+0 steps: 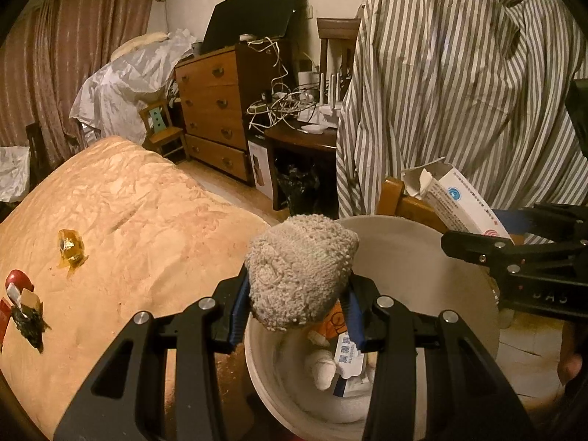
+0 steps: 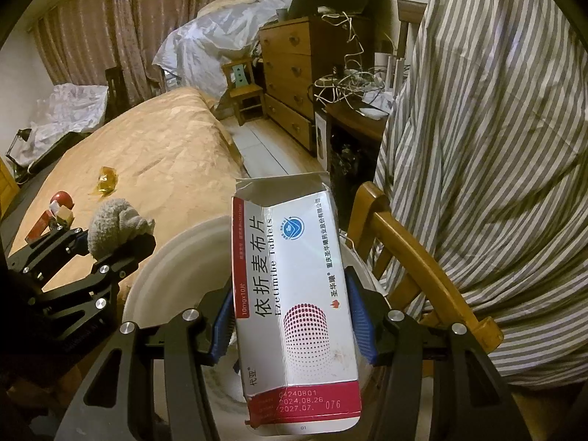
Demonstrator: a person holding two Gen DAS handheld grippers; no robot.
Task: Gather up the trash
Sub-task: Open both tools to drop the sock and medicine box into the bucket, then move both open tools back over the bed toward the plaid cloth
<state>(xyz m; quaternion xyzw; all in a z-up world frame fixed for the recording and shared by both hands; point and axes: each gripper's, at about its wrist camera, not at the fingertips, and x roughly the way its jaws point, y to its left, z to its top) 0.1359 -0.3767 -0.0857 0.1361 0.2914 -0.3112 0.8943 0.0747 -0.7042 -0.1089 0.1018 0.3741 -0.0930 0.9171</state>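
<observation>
My left gripper is shut on a grey wadded cloth and holds it over the open white bin; it also shows in the right wrist view. The bin holds a small box and paper scraps. My right gripper is shut on an opened white-and-red tablet box, held above the bin's rim; the box also shows in the left wrist view. On the bed lie a yellow wrapper and a red-and-black pile of scraps.
The tan bed lies left of the bin. A wooden chair draped with striped cloth stands to the right. A wooden dresser, a cable-strewn desk and a small chair are behind.
</observation>
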